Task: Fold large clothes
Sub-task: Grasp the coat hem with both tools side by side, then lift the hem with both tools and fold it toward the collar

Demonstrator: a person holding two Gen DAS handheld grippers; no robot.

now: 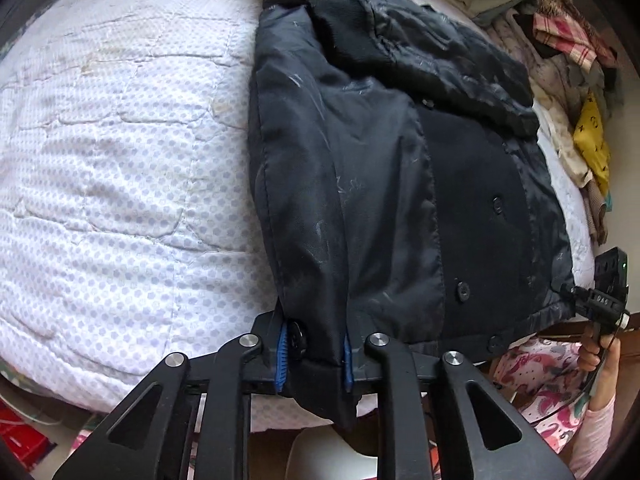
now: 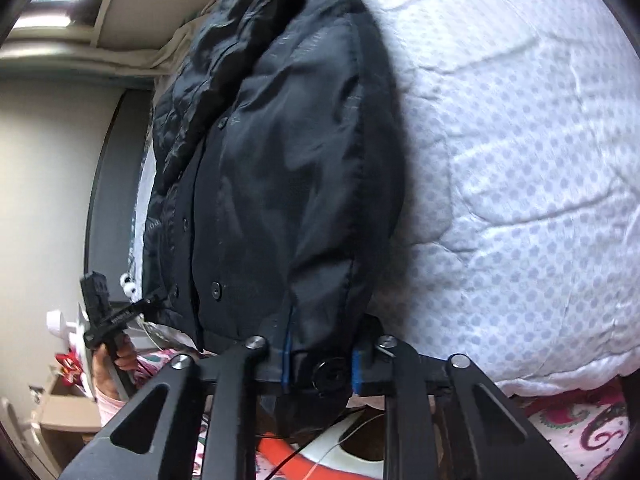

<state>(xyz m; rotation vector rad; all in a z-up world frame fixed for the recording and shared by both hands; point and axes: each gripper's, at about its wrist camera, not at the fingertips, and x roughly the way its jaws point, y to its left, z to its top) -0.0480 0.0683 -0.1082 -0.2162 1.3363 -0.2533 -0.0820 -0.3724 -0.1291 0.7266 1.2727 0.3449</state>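
Observation:
A black coat (image 1: 380,160) lies on a bed under a white dotted quilt (image 1: 120,160), its hem at the near edge. In the left wrist view my left gripper (image 1: 315,360) is shut on the hem's left corner, and a black button sits beside its blue pads (image 1: 282,356). My right gripper (image 1: 580,294), held in a hand, meets the hem's right end. In the right wrist view the coat (image 2: 280,160) hangs over the quilt (image 2: 520,160). There my right gripper (image 2: 320,368) is shut on the hem around a button. The left gripper (image 2: 152,301) touches the hem at the far left.
A heap of mixed clothes (image 1: 568,60) with a yellow piece (image 1: 592,140) lies along the bed's far right. The person's pink patterned garment (image 1: 540,380) is just below the bed edge. A grey wall (image 2: 40,180) and a cardboard box (image 2: 60,412) stand to the left.

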